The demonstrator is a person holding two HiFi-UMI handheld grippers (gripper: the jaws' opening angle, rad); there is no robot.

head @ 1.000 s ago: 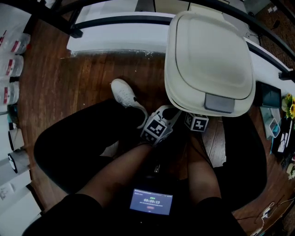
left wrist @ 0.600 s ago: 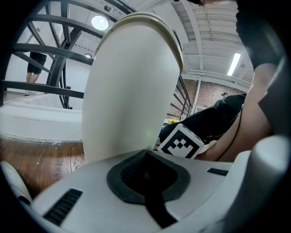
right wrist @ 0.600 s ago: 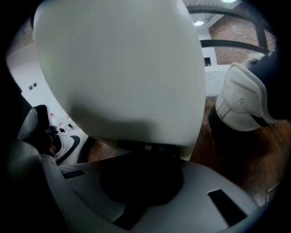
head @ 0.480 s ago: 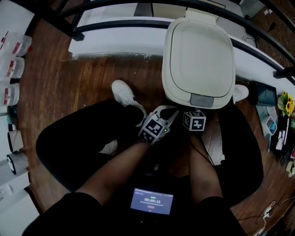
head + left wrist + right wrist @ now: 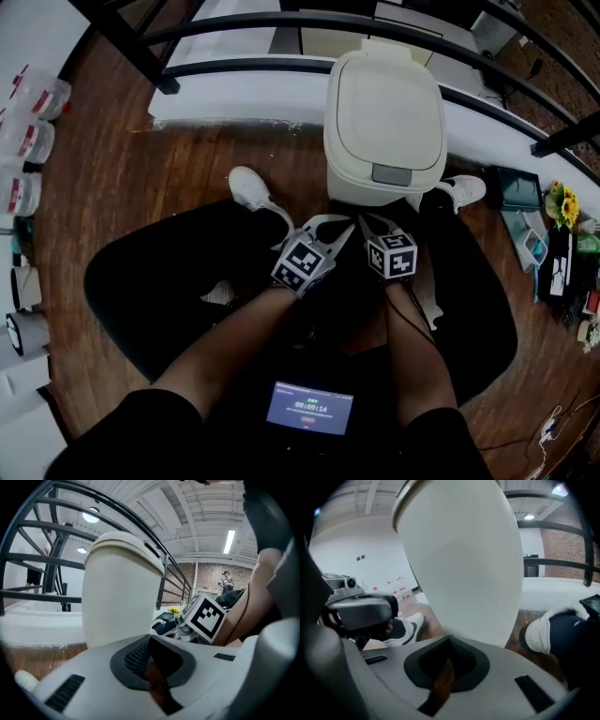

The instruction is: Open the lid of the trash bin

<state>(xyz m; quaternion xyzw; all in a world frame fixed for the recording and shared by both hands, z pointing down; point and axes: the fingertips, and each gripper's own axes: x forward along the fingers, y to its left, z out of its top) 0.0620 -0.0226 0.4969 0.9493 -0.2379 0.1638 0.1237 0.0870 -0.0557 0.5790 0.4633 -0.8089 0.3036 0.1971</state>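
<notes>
The cream trash bin stands on the wood floor with its lid down, a grey latch on its near edge. Both grippers hang side by side just in front of it, below the latch and apart from it. My left gripper is shut with nothing in it. My right gripper is shut and holds nothing either. In the left gripper view the bin rises ahead of the left gripper, with the right gripper's marker cube beside it. The bin fills the right gripper view above the right gripper.
The person's white shoes flank the bin's base. A black railing and a white ledge run behind the bin. Bottles line the left edge, and yellow flowers with small items lie at right.
The head view has pulled back, so the bin looks smaller and farther. Both grippers stay shut and close together before it, and the second shoe has come into sight.
</notes>
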